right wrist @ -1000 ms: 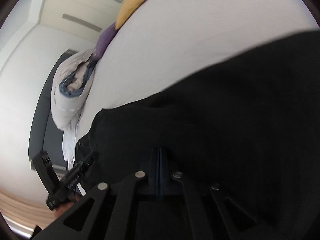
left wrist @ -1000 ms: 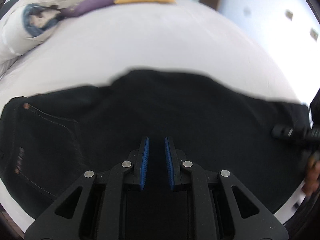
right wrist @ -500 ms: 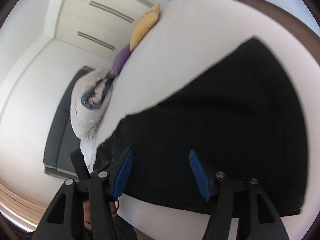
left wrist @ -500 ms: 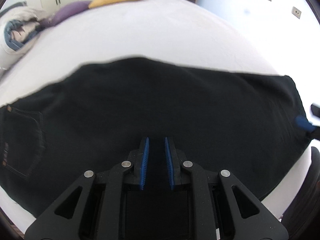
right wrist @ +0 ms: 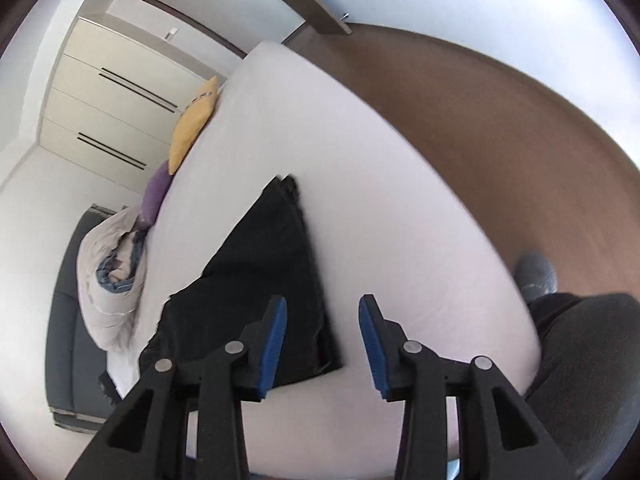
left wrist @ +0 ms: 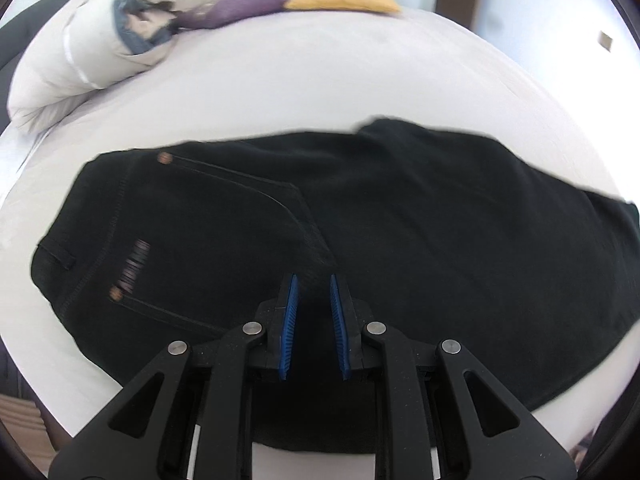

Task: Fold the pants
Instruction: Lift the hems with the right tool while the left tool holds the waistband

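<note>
Bare white sheet (left wrist: 320, 80) lies open from ten to two o'clock beyond the black pants (left wrist: 420, 220). A rolled duvet (left wrist: 76, 52) and two cushions (left wrist: 288, 0) line the far edge.

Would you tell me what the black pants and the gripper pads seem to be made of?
The black pants look like matte denim: copper rivets and contrast pocket stitching. The left gripper pads look like blue ribbed rubber or plastic.
</note>
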Demonstrator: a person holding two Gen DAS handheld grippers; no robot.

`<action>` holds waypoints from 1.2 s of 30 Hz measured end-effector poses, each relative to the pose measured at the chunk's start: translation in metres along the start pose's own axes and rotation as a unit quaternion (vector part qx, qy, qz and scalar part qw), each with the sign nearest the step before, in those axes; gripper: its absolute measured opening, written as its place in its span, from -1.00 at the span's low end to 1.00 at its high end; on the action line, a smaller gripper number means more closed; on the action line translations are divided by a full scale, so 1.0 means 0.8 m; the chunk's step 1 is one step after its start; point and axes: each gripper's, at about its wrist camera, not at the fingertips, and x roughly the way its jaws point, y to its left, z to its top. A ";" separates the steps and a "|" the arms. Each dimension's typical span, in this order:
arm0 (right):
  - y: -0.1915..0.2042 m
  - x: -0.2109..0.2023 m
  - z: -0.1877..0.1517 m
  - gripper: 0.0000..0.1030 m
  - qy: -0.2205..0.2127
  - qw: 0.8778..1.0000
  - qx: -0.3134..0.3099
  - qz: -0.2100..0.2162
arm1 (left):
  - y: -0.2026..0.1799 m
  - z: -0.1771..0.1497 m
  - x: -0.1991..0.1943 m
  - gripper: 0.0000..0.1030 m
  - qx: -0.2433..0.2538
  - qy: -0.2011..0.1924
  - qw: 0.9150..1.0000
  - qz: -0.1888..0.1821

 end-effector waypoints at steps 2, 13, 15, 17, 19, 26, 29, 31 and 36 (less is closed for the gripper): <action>-0.008 -0.001 -0.015 0.01 0.012 0.999 0.022 0.021 | 0.002 0.010 0.002 -0.68 -0.017 -0.005 1.000 -0.006; -0.056 0.012 -0.051 0.01 -0.016 0.976 0.197 0.091 | -0.049 -0.006 0.032 -0.68 -0.020 0.035 0.999 -0.029; -0.041 0.028 -0.054 0.01 -0.026 0.974 0.203 0.098 | -0.039 -0.001 0.032 -0.68 -0.027 0.049 0.997 -0.050; -0.036 0.031 -0.055 0.01 -0.030 0.972 0.207 0.105 | -0.032 0.003 0.033 -0.68 -0.033 0.055 0.996 -0.068; -0.031 0.037 -0.057 0.02 -0.034 0.966 0.223 0.128 | -0.026 0.008 0.035 -0.68 -0.045 0.056 0.994 -0.080; -0.011 0.058 -0.047 0.02 -0.056 0.966 0.219 0.128 | -0.021 0.003 0.028 -0.68 -0.037 0.051 0.996 -0.059; -0.003 0.065 -0.038 -0.02 -0.065 0.967 0.212 0.122 | -0.054 0.013 0.016 -0.68 -0.022 0.055 0.998 -0.030; 0.001 0.071 -0.035 -0.39 -0.066 0.972 0.198 0.109 | -0.082 0.028 -0.005 -0.68 -0.012 0.033 0.998 -0.047; -0.009 0.086 -0.037 -0.85 -0.058 0.974 0.195 0.100 | -0.182 0.050 -0.017 -0.68 0.005 0.038 0.987 -0.153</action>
